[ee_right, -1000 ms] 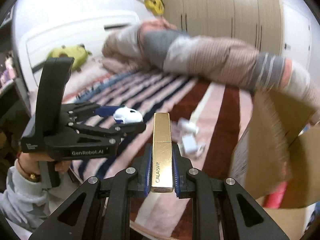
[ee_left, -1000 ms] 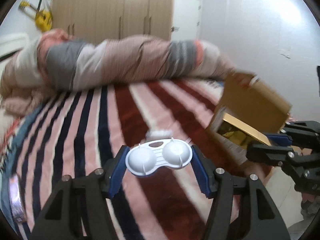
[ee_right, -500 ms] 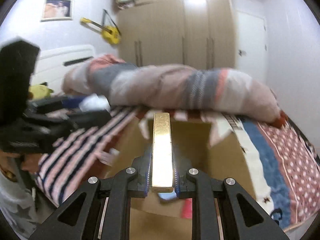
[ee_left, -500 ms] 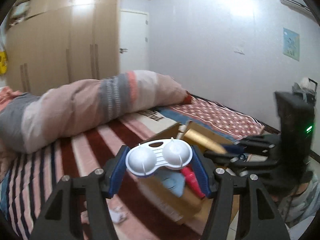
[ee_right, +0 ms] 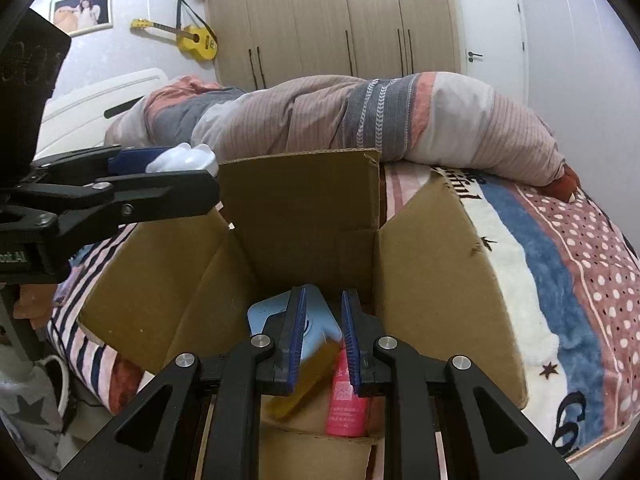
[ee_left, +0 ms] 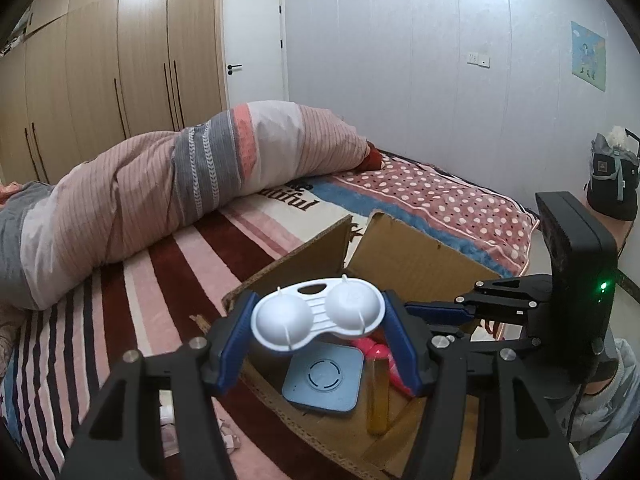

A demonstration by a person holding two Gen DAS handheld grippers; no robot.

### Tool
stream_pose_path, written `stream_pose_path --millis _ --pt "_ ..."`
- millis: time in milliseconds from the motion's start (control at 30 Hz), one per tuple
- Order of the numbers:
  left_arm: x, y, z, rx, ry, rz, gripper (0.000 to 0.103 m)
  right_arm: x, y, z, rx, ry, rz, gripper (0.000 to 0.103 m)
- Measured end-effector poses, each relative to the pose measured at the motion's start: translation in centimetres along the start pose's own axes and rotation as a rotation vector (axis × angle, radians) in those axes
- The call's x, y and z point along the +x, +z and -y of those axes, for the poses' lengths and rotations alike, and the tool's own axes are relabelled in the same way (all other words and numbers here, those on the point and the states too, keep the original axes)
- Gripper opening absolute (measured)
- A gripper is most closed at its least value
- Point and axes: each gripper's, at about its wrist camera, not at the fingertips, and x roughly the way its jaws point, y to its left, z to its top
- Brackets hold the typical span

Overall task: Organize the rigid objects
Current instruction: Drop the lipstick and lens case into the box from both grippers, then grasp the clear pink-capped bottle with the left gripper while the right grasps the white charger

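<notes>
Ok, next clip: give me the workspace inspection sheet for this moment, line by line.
Surface: striped blanket on a bed; open cardboard box stands on it.
Job's things: white two-dome piece held over the box; inside lie a blue square pad, gold bar and pink tube.
Clutter: paper scraps beside the box.
Grippers: left gripper shut on the two-dome piece; right gripper open above the box, empty.
Cables: nothing seen.
Surroundings: rolled duvet, wardrobe, door, yellow guitar.
</notes>
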Motion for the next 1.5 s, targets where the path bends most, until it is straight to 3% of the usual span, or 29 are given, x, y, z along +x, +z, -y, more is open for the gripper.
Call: stream_pose_path --millis 267,633,900,1000,1067,1333,1500 --pt "-0.4 -0.3 0.8 0.019 -0.005 -0.005 0.059 -0.3 -0.2 0.2 0.011 0.0 -0.004 0.014" --pt "-6.3 -0.5 -0.9 0.007 0.047 0.102 0.078 -3.0 1.2 -2.8 -0.049 -0.026 0.023 0.019" --pt "-10.6 -4.3 -6.8 -0.08 0.189 0.136 0.082 -4.2 2.9 -8.5 -0.122 0.015 0.068 0.019" --pt "-11.2 -6.5 -9.2 -0.091 0.318 0.119 0.082 -4.1 3.4 -11.4 -0.148 0.05 0.082 0.02" --pt "-11.3 -8.2 -11.0 -0.109 0.367 0.1 0.082 -3.5 3.5 -13.8 -0.17 0.089 0.078 0.022" --pt "-8.3 -14.2 -17.2 -0.241 0.353 0.01 0.082 3.2 2.2 -21.4 -0.261 0.189 -0.053 0.025" --pt "-4.1 -17.3 -19.5 -0.293 0.308 -0.064 0.082 9.9 -0.3 -21.8 -0.284 0.098 -0.145 0.026"
